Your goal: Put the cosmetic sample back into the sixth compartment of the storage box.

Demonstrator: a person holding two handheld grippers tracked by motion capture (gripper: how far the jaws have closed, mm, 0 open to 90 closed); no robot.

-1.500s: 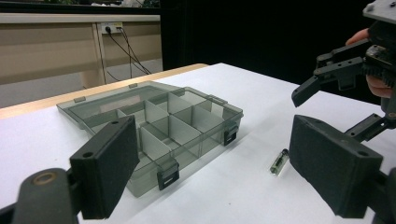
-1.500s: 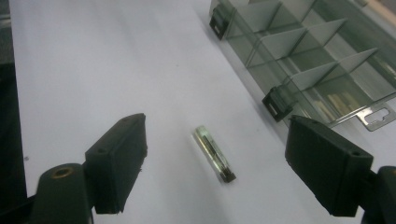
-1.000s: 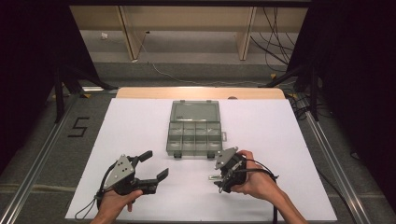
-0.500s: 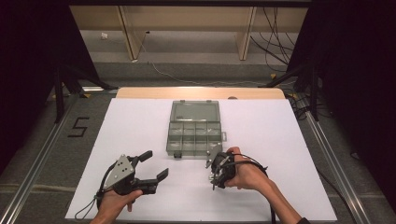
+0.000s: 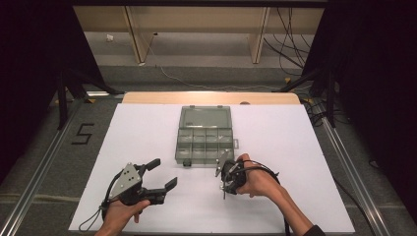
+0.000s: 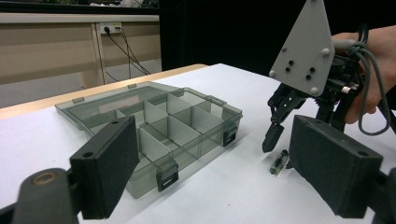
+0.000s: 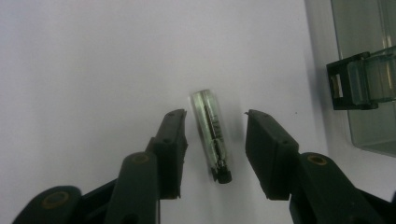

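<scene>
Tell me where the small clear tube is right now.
The small clear tube lies flat on the white table, between the open jaws of the right claw, just in front of the organizer box.

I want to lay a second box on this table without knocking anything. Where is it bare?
Bare white table lies left of the open organizer box, and more to its right, up to the edge. Crowded: the near strip, where the left tongs hover open and the right tongs straddle a small clear tube.
</scene>
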